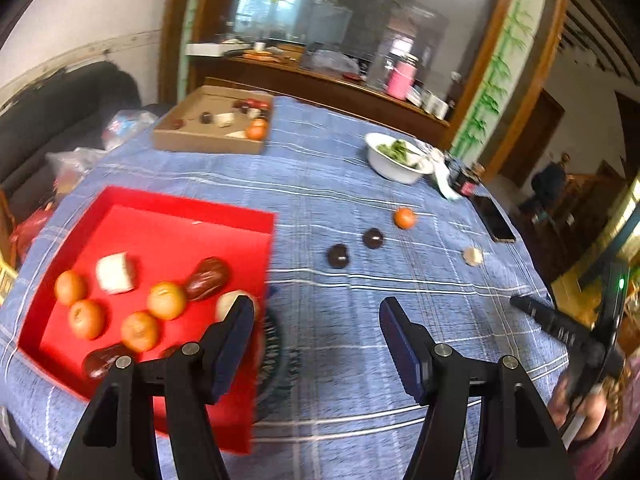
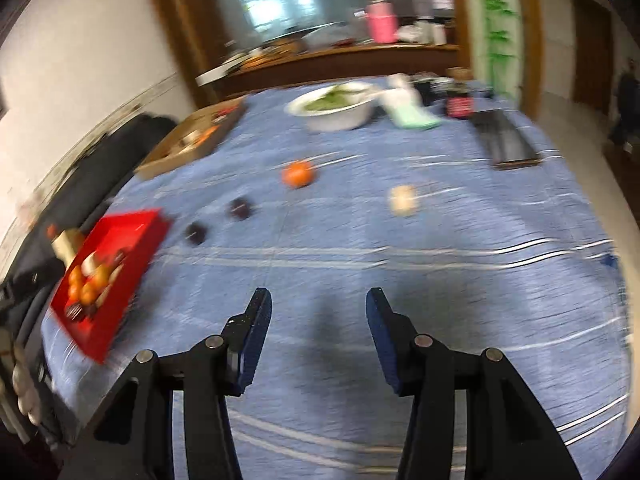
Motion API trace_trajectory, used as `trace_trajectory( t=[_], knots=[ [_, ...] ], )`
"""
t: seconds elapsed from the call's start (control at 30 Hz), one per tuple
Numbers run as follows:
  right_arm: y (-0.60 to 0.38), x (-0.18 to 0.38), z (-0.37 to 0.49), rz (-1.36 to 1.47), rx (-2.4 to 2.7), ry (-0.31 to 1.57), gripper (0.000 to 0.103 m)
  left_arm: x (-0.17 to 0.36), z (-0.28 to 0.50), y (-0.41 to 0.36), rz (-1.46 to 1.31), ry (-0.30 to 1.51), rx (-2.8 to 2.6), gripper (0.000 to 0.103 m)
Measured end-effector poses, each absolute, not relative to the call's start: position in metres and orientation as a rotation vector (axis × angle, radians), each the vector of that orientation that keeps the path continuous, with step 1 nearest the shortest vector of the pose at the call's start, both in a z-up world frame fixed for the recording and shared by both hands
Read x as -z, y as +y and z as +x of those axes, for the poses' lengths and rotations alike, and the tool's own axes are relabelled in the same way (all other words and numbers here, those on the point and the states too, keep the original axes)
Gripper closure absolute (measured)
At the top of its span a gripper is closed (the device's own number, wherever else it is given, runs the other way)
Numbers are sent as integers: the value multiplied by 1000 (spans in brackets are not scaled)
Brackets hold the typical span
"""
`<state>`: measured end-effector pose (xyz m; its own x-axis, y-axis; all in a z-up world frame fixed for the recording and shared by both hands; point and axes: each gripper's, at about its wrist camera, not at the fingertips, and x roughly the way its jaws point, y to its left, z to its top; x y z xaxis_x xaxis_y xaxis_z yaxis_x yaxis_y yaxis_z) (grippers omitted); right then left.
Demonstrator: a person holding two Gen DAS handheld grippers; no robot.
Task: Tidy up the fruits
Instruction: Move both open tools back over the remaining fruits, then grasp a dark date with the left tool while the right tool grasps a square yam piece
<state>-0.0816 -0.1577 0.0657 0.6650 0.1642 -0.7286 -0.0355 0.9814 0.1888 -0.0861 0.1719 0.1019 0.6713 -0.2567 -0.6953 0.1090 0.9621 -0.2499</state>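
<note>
We hold the left gripper (image 1: 316, 312) and right gripper (image 2: 318, 302) with jaws apart, empty; fruits fill the red tray (image 1: 188, 216); an orange (image 1: 404, 218) and two dark fruits (image 1: 338, 256) lie on the tabletop (image 1: 340, 184).

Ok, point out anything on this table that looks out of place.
Four pieces lie loose on the blue tablecloth instead of in the red tray: an orange, two dark round fruits and a pale chunk. The tray also overhangs the table's near edge.

Left tongs (image 1: 316, 316), right tongs (image 2: 319, 306) seemingly agape, empty.
</note>
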Motion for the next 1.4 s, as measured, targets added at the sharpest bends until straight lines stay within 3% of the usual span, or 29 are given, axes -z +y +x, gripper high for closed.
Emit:
trace_trajectory(
  t=[0.2,0.57,0.83,0.9,0.97,1.0,1.4],
  knots=[
    [-201,-74,-44,180,-6,789,55,-105,-56,135,-148,795,267,35],
    [-199,-33,40,208,35,884,55,-64,46,81,-57,900,310,36],
    [-201,-15,52,186,28,916,62,-24,83,45,63,976,296,48],
    [-201,-13,53,186,23,923,68,-16,86,39,95,1001,289,67],
    [-200,-12,54,176,25,922,77,-14,83,34,148,977,268,76],
    [-199,-12,54,171,23,925,85,-15,82,33,148,972,272,77],
    [-218,-24,40,394,-127,877,86,-78,25,104,-139,847,284,77]
  ],
)
